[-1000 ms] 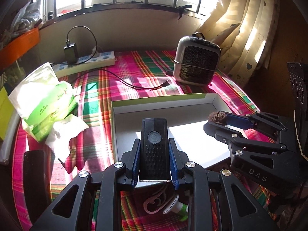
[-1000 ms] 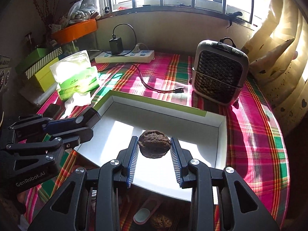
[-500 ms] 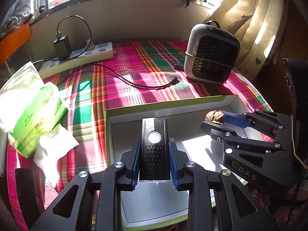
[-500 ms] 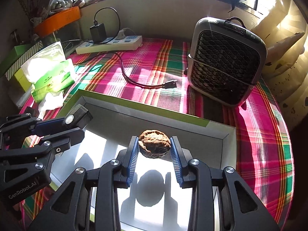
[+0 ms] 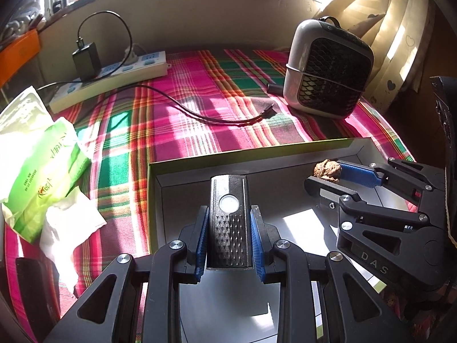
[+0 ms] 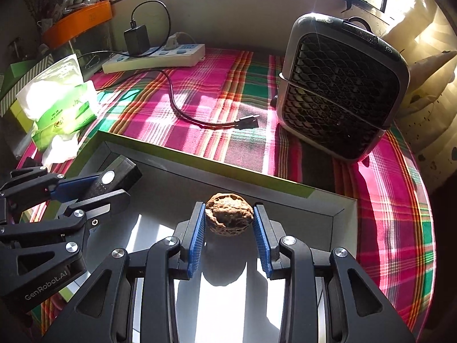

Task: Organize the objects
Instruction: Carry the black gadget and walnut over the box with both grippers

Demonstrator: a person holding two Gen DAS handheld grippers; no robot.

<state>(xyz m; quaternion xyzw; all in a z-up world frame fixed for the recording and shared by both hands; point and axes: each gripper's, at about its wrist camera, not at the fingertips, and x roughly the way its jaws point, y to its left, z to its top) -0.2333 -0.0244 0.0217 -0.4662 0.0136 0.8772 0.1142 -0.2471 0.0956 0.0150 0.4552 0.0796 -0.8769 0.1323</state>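
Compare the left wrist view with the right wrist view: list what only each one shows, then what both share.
Only the left wrist view shows the full top of the black device, with its round button, shut between the left gripper fingers.

Only the right wrist view shows the orange tray and the striped green box.

Both show the walnut in the right gripper, the box, heater, power strip and tissue pack.

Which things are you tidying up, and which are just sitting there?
Being tidied:
left gripper holding the black bike light
right gripper holding the walnut
white box under both

Just sitting there:
mini heater
power strip
charger
tissue pack
plaid tablecloth
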